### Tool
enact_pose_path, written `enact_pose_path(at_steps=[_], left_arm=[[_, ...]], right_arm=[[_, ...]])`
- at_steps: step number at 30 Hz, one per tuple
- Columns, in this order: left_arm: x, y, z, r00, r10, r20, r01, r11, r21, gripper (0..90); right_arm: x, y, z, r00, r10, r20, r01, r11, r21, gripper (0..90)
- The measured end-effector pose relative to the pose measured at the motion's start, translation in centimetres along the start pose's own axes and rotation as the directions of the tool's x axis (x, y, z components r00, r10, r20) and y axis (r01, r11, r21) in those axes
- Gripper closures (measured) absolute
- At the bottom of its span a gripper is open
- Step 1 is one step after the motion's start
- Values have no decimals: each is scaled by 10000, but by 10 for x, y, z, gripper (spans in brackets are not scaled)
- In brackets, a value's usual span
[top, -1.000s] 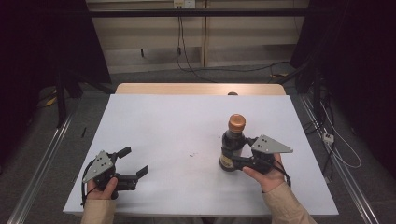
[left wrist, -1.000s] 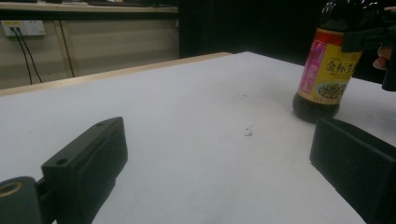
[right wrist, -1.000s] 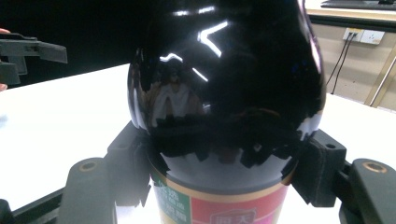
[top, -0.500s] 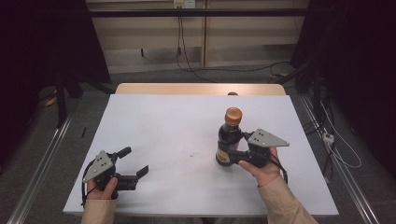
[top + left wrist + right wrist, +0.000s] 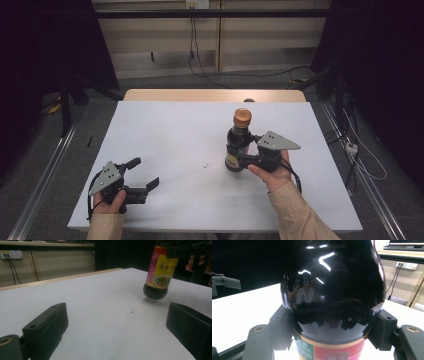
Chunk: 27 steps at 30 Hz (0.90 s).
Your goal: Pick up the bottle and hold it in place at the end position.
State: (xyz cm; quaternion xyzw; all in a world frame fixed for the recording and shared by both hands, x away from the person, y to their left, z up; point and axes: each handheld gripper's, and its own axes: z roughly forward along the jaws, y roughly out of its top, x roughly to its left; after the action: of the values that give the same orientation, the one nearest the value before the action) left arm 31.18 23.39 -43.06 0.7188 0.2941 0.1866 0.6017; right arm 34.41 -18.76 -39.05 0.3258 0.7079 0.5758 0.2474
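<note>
Right tongs point(image 5: 246, 159) clamp the bottle point(image 5: 238, 142) at its lower body, held just clear of the worktop point(image 5: 175, 130), right of centre. Left tongs point(image 5: 142, 174) open, empty, near the front left edge. Bottle looks glossy, rigid, full and heavy: likely slippery, breakable. Grip the labelled waist, keep upright.

The right gripper point(image 5: 329, 327) clamps a dark glossy bottle point(image 5: 332, 285) above its label, over the white tabletop point(image 5: 242, 310).
</note>
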Motion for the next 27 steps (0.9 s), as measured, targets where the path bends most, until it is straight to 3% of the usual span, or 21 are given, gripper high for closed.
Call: enact_pose_path(at_steps=[27], left_arm=[[0,0,2,10000,31,61,-32,9999,97,38]], right_arm=[[-7,2,30,10000,-13,-25,13,10000,-73,309]])
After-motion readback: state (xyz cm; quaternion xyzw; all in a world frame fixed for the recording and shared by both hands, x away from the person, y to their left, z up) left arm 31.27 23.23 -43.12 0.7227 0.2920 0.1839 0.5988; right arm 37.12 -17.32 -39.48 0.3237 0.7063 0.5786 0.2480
